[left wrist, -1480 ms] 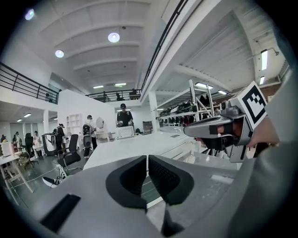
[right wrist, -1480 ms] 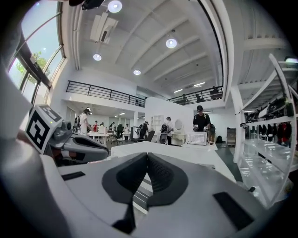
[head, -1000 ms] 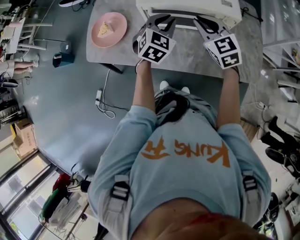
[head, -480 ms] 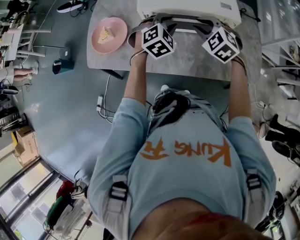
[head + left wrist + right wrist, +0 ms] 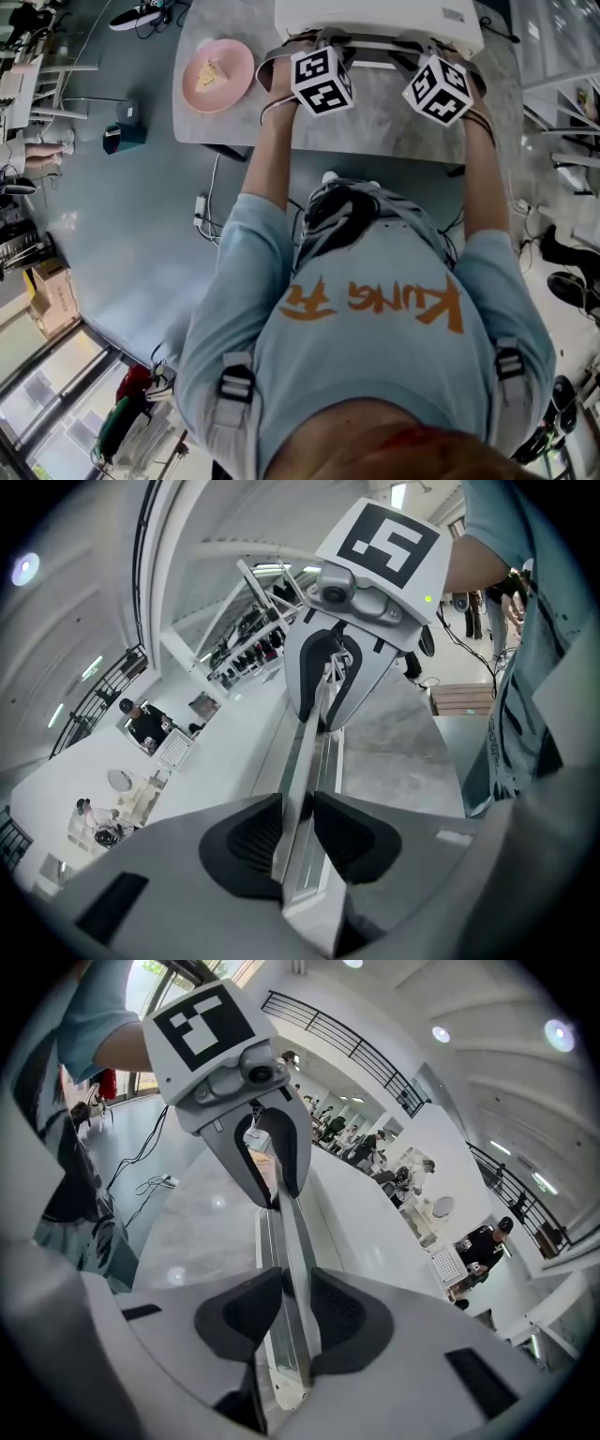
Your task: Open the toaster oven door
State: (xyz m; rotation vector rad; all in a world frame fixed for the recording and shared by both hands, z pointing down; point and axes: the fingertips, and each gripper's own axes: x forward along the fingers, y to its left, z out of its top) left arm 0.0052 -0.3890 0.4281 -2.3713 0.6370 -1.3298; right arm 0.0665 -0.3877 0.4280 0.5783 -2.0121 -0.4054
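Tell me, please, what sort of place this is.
Probably a large open workspace or hall, not a home kitchen: the toaster oven sits on a lone table on a bare floor with loose cables, and a railed upper gallery and other people show behind.

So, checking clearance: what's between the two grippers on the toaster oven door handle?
Just bare door handle, clamped by left gripper and right gripper, jaws just widened; left gripper view shows it.
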